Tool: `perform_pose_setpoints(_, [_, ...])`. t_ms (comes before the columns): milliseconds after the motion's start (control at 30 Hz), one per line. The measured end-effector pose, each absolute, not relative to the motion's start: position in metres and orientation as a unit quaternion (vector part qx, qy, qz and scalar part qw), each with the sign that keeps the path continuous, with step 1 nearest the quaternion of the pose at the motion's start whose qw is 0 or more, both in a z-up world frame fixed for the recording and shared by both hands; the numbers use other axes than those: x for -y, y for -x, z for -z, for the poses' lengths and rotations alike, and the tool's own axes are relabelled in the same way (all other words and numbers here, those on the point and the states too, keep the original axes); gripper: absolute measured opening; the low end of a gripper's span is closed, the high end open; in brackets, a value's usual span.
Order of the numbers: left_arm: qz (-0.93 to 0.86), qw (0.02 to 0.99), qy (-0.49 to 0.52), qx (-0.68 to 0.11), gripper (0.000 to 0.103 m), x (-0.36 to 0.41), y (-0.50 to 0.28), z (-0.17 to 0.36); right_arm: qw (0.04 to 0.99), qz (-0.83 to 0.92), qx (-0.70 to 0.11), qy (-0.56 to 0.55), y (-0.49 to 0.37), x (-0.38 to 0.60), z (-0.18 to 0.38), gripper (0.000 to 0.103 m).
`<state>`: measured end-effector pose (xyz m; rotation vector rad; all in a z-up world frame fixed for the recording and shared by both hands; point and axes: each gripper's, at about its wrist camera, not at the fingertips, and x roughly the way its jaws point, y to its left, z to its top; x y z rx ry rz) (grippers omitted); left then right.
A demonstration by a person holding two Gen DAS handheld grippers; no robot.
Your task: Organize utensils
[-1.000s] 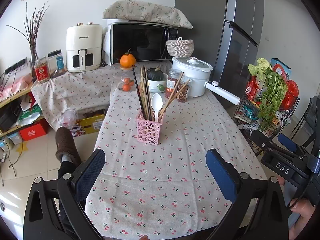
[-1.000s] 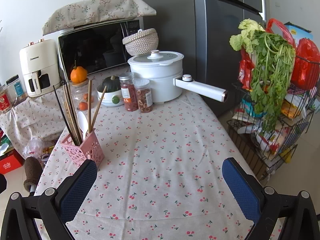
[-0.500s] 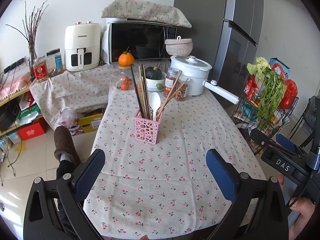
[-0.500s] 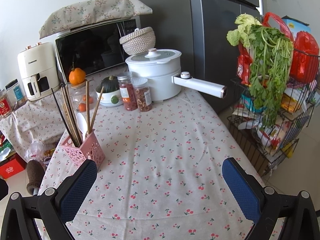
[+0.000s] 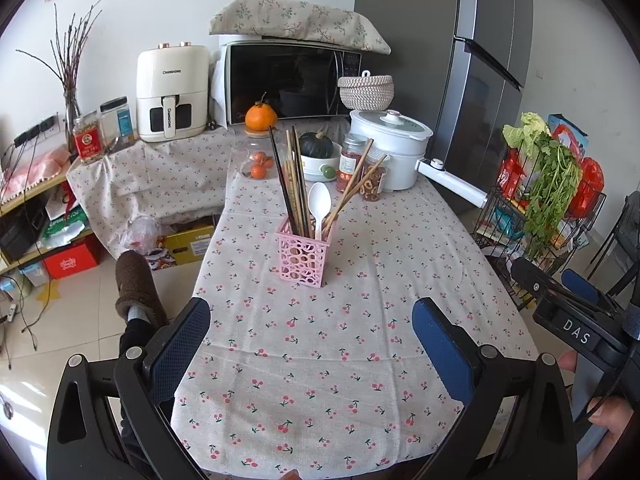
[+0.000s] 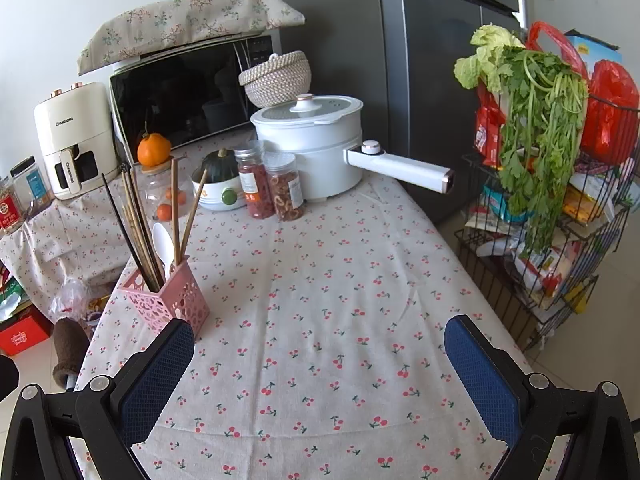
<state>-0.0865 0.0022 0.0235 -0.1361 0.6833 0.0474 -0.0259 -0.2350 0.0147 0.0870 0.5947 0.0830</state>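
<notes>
A pink lattice utensil holder (image 5: 303,254) stands on the cherry-print tablecloth (image 5: 360,344). It holds several chopsticks (image 5: 294,184) and a white plastic spoon (image 5: 319,205). The holder also shows at the left of the right wrist view (image 6: 168,296), with the chopsticks (image 6: 138,220) and spoon (image 6: 163,240) in it. My left gripper (image 5: 312,344) is open and empty, above the table's near end, well short of the holder. My right gripper (image 6: 318,364) is open and empty over the cloth, to the right of the holder. The right gripper's body shows at the right edge of the left wrist view (image 5: 576,320).
At the table's far end stand a white pot with a long handle (image 6: 316,152), two spice jars (image 6: 272,188), a bowl with a squash (image 6: 220,188) and a jar of oranges (image 5: 258,160). A microwave (image 5: 288,80) and air fryer (image 5: 172,92) sit behind. A wire rack with greens (image 6: 536,184) stands right.
Both grippers have drawn back and risen a little from the table; the holder looks farther away. Both stay open and empty.
</notes>
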Motion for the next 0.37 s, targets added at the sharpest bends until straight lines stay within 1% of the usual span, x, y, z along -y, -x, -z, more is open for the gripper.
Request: perform_pose_setpoints(367, [-0.002, 0.931, 0.071, -0.357, 0.102, -0.001, 0.066, -0.003, 0.950, -0.037, -0.306, -0.047, 0.019, 0.234, -0.013, 0.103])
